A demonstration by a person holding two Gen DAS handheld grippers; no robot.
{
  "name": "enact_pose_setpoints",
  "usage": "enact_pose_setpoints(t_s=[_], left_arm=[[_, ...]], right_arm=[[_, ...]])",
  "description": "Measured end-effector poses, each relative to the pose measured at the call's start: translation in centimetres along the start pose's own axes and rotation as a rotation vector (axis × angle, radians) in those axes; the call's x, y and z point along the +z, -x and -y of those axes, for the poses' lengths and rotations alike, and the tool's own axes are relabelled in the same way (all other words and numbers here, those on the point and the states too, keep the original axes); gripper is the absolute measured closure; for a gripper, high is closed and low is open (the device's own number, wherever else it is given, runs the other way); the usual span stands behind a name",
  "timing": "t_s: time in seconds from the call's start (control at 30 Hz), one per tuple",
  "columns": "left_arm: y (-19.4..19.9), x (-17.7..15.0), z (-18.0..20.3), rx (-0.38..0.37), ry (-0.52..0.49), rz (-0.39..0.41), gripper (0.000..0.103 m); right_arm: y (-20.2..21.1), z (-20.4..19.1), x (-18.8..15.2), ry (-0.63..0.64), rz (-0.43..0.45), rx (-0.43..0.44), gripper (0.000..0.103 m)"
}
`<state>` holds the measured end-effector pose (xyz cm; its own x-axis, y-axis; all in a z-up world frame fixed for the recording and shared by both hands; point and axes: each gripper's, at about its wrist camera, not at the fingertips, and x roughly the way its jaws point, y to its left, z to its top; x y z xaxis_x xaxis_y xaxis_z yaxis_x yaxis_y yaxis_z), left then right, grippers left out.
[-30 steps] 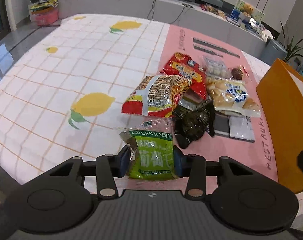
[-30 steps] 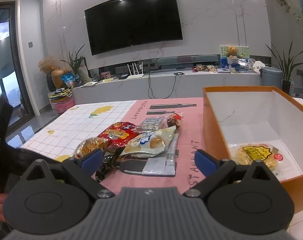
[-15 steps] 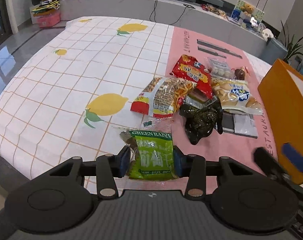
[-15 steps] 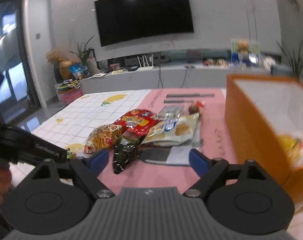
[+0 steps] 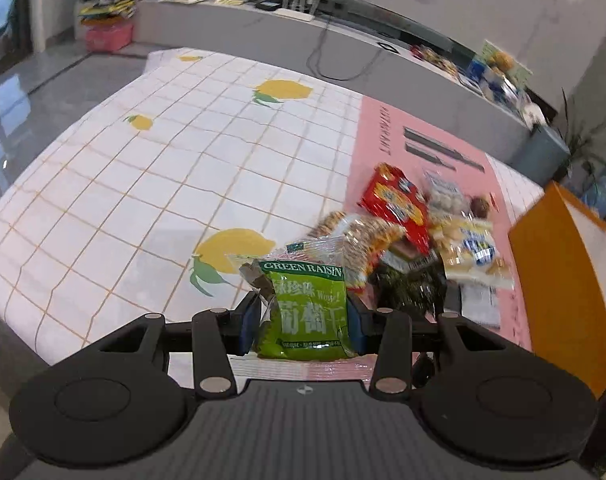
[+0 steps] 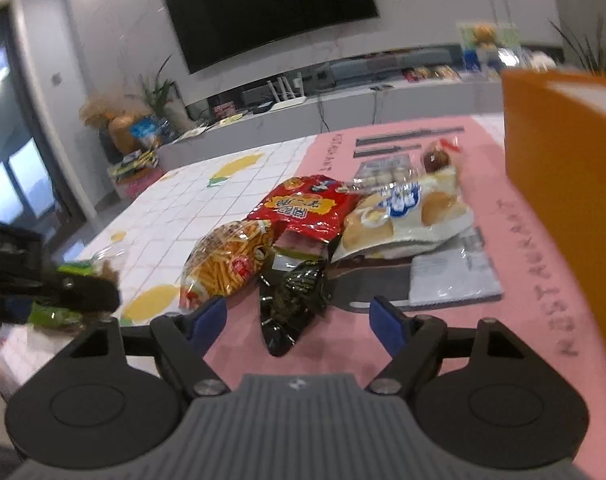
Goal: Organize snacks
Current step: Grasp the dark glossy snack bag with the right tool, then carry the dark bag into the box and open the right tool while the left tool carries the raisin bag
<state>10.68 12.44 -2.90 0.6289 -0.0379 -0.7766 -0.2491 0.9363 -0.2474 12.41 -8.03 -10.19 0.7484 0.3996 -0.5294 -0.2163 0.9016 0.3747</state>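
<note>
Worktop (image 5: pixel 151 184) under a lemon-print grid cloth meets a pink mat (image 6: pixel 515 240) carrying piled snacks (image 6: pixel 315 216). Left claw (image 5: pixel 303 316) clamps a green raisin bag (image 5: pixel 309 312); right claw (image 6: pixel 297 320) gapes over the mat, beside an orange box (image 6: pixel 563 168). A television (image 6: pixel 271 8) hangs behind.

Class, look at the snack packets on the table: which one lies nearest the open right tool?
The dark green crinkled packet, lying on the pink mat just ahead of the right tool; the other snacks sit farther back.
</note>
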Motion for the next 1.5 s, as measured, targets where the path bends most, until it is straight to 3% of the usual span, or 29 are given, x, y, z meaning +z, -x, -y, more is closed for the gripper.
enact_pose_setpoints(t_s=[0.27, 0.37, 0.4, 0.47, 0.7, 0.9, 1.3, 1.5], left_arm=[[0.1, 1.1, -0.6, -0.006, 0.041, 0.011, 0.054], [0.1, 1.2, -0.6, -0.014, 0.045, 0.014, 0.053], [0.0, 1.2, -0.6, -0.013, 0.050, 0.015, 0.054], [-0.2, 1.2, -0.7, -0.003, 0.056, 0.008, 0.054], [0.1, 1.4, -0.5, -0.041, 0.050, 0.007, 0.054], [0.5, 1.5, -0.2, -0.059, 0.049, 0.032, 0.054], [0.3, 2.2, -0.6, -0.123, 0.085, 0.075, 0.054], [1.4, 2.3, 0.3, -0.157, 0.070, 0.105, 0.054]], right_arm=[[-3.3, -0.1, 0.9, -0.093, -0.014, -0.006, 0.037], [-4.0, -0.8, 0.9, -0.053, 0.007, -0.031, 0.040], [-4.1, -1.0, 0.9, -0.040, 0.012, -0.044, 0.044], [-4.1, -1.1, 0.7, -0.039, 0.017, -0.058, 0.070], [-3.0, -1.7, -0.2, 0.030, 0.054, -0.074, 0.070], [0.4, -1.6, 0.3, 0.070, 0.119, -0.111, 0.070], [10.3, 1.9, 5.7, -0.044, 0.266, -0.075, 0.070], [15.3, 4.9, 8.0, -0.031, 0.332, -0.077, 0.070]])
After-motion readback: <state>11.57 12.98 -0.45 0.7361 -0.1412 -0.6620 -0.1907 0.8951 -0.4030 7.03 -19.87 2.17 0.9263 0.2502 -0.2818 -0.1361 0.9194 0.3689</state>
